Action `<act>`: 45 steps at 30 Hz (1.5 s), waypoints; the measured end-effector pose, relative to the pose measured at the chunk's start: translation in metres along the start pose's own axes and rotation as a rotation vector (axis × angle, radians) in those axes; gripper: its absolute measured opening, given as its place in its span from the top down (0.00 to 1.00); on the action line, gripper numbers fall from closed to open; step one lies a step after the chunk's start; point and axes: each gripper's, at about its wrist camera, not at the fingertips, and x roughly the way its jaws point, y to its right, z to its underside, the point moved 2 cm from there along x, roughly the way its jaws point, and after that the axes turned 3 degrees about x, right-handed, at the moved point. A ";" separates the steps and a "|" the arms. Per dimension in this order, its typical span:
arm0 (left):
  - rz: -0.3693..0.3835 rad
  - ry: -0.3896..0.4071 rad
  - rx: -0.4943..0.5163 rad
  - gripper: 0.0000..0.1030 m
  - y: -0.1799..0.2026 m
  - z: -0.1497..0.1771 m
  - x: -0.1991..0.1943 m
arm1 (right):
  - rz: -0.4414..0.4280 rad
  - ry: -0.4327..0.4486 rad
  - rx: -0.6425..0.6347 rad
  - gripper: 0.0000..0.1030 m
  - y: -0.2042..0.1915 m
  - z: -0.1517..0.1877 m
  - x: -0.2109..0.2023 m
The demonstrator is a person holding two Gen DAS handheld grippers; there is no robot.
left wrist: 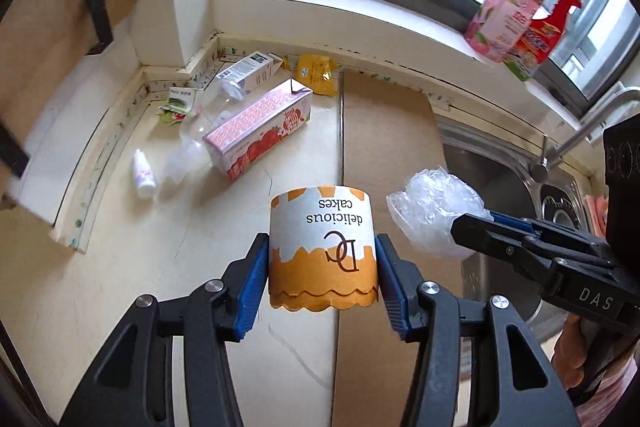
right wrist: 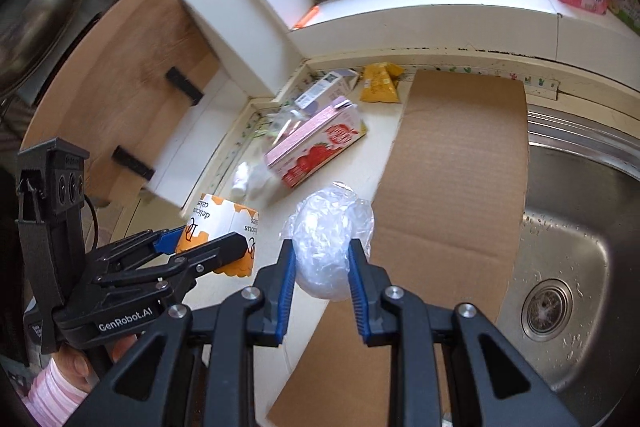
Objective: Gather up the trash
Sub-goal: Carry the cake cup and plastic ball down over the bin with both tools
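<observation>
My left gripper (left wrist: 322,255) is shut on an orange and white "delicious cakes" paper cup (left wrist: 322,247), held upside down above the counter; the cup also shows in the right wrist view (right wrist: 222,227). My right gripper (right wrist: 322,259) is shut on a crumpled clear plastic bag (right wrist: 328,239), which also shows in the left wrist view (left wrist: 432,211). More trash lies in the counter's far corner: a pink strawberry carton (left wrist: 260,127), a white carton (left wrist: 252,71), a yellow wrapper (left wrist: 316,73), a clear plastic bottle (left wrist: 200,131) and a small white bottle (left wrist: 143,173).
A sheet of brown cardboard (right wrist: 456,167) lies on the counter beside a steel sink (right wrist: 568,235) with a tap (left wrist: 580,135). Pink and red cleaning bottles (left wrist: 516,19) stand on the window sill. A wooden cabinet (right wrist: 132,79) is at the left.
</observation>
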 end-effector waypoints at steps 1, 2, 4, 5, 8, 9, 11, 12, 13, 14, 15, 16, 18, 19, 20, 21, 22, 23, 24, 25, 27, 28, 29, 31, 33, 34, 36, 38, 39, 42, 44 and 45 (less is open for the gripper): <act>0.007 0.003 0.008 0.51 0.001 0.010 -0.011 | 0.004 0.005 -0.014 0.75 -0.008 0.008 -0.007; 0.008 0.004 0.014 0.51 0.002 0.018 -0.019 | 0.008 0.009 -0.026 0.75 -0.015 0.015 -0.014; 0.012 0.004 0.027 0.51 0.003 0.037 -0.037 | 0.021 0.016 -0.049 0.75 -0.029 0.030 -0.028; 0.017 0.006 0.030 0.51 0.003 0.045 -0.045 | 0.030 0.020 -0.060 0.75 -0.036 0.039 -0.035; 0.032 0.017 0.039 0.51 0.002 0.072 -0.073 | 0.049 0.025 -0.102 0.75 -0.060 0.064 -0.054; 0.036 0.020 0.040 0.51 0.001 0.080 -0.081 | 0.064 0.028 -0.124 0.75 -0.070 0.075 -0.060; 0.043 0.023 0.043 0.51 -0.002 0.098 -0.099 | 0.076 0.029 -0.157 0.75 -0.084 0.092 -0.070; 0.044 0.023 0.046 0.51 -0.003 0.105 -0.106 | 0.081 0.031 -0.175 0.75 -0.094 0.102 -0.075; 0.046 0.023 0.049 0.51 -0.005 0.115 -0.115 | 0.086 0.032 -0.187 0.75 -0.100 0.110 -0.078; 0.046 0.025 0.053 0.51 -0.006 0.122 -0.122 | 0.092 0.033 -0.204 0.75 -0.108 0.118 -0.081; 0.045 0.028 0.060 0.51 -0.007 0.132 -0.130 | 0.097 0.034 -0.221 0.75 -0.116 0.126 -0.085; 0.043 0.032 0.066 0.51 -0.008 0.140 -0.136 | 0.101 0.036 -0.235 0.75 -0.124 0.134 -0.087; 0.037 0.038 0.078 0.51 -0.011 0.156 -0.150 | 0.100 0.032 -0.256 0.75 -0.137 0.150 -0.092; 0.038 0.040 0.081 0.51 -0.013 0.161 -0.154 | 0.097 0.028 -0.263 0.75 -0.143 0.158 -0.094; 0.040 0.041 0.083 0.51 -0.015 0.170 -0.160 | 0.092 0.023 -0.266 0.75 -0.149 0.166 -0.095; 0.042 0.042 0.085 0.51 -0.017 0.176 -0.165 | 0.086 0.014 -0.266 0.75 -0.154 0.174 -0.096; 0.040 0.044 0.087 0.51 -0.019 0.186 -0.170 | 0.081 0.006 -0.267 0.75 -0.158 0.180 -0.096; 0.038 0.045 0.086 0.51 -0.021 0.193 -0.175 | 0.076 0.000 -0.269 0.75 -0.162 0.187 -0.096; 0.036 0.044 0.086 0.51 -0.024 0.199 -0.178 | 0.075 -0.006 -0.272 0.75 -0.165 0.192 -0.095; 0.031 0.044 0.083 0.51 -0.027 0.207 -0.182 | 0.074 -0.011 -0.277 0.75 -0.169 0.199 -0.095; 0.022 0.039 0.076 0.51 -0.032 0.221 -0.186 | 0.071 -0.022 -0.286 0.75 -0.175 0.211 -0.093; 0.017 0.038 0.072 0.51 -0.034 0.227 -0.186 | 0.065 -0.032 -0.288 0.75 -0.178 0.217 -0.092; 0.005 0.036 0.067 0.51 -0.037 0.234 -0.187 | 0.061 -0.039 -0.289 0.75 -0.180 0.221 -0.090; -0.014 0.024 0.056 0.51 -0.044 0.248 -0.187 | 0.059 -0.053 -0.289 0.75 -0.184 0.232 -0.086; -0.031 0.011 0.046 0.51 -0.050 0.260 -0.184 | 0.056 -0.066 -0.283 0.75 -0.186 0.241 -0.081; -0.042 0.004 0.044 0.51 -0.053 0.267 -0.182 | 0.056 -0.072 -0.280 0.75 -0.186 0.245 -0.079; -0.058 -0.009 0.040 0.51 -0.058 0.281 -0.177 | 0.055 -0.090 -0.274 0.75 -0.186 0.255 -0.072; -0.071 -0.023 0.041 0.51 -0.062 0.292 -0.171 | 0.063 -0.112 -0.274 0.75 -0.186 0.266 -0.063; -0.080 -0.030 0.042 0.51 -0.063 0.297 -0.167 | 0.068 -0.121 -0.276 0.75 -0.186 0.270 -0.059; -0.093 -0.057 0.037 0.51 -0.066 0.312 -0.153 | 0.079 -0.155 -0.280 0.75 -0.183 0.285 -0.042; -0.109 -0.076 0.037 0.51 -0.068 0.322 -0.141 | 0.082 -0.168 -0.282 0.75 -0.180 0.293 -0.031; -0.118 -0.081 0.038 0.51 -0.068 0.326 -0.137 | 0.087 -0.172 -0.284 0.75 -0.179 0.296 -0.026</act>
